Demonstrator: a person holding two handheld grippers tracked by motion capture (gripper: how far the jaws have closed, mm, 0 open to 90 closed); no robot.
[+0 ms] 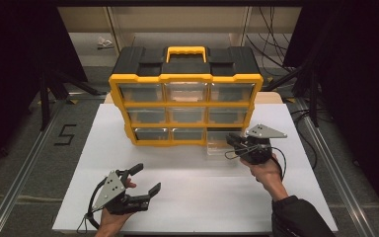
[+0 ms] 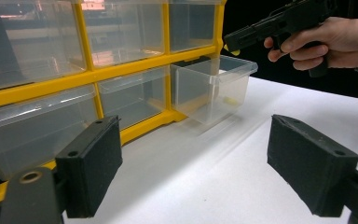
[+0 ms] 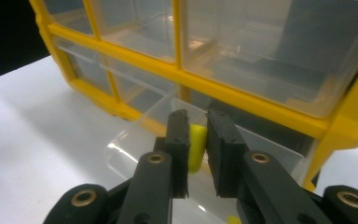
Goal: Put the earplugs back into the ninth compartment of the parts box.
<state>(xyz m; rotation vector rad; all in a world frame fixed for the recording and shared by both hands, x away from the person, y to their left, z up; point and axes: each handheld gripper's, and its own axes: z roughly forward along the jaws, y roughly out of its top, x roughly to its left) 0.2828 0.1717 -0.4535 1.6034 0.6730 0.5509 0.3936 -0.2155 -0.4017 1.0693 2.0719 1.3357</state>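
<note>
A small yellow piece (image 3: 196, 147) is clamped between the pads of the right gripper (image 3: 197, 140), its long axis upright between them. It is held directly above the clear drawer (image 2: 213, 86) pulled out of the bottom right slot of the yellow cabinet (image 1: 185, 78), so a release would likely drop it straight in. The left gripper (image 1: 143, 180) is held apart-jawed and empty near the table's near left edge (image 1: 74, 217), well away from the drawer.

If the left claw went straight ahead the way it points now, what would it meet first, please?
Probably the pulled-out clear drawer at the cabinet's bottom row; the white table between looks free. The left claw is open, and depth is hard to judge.
</note>
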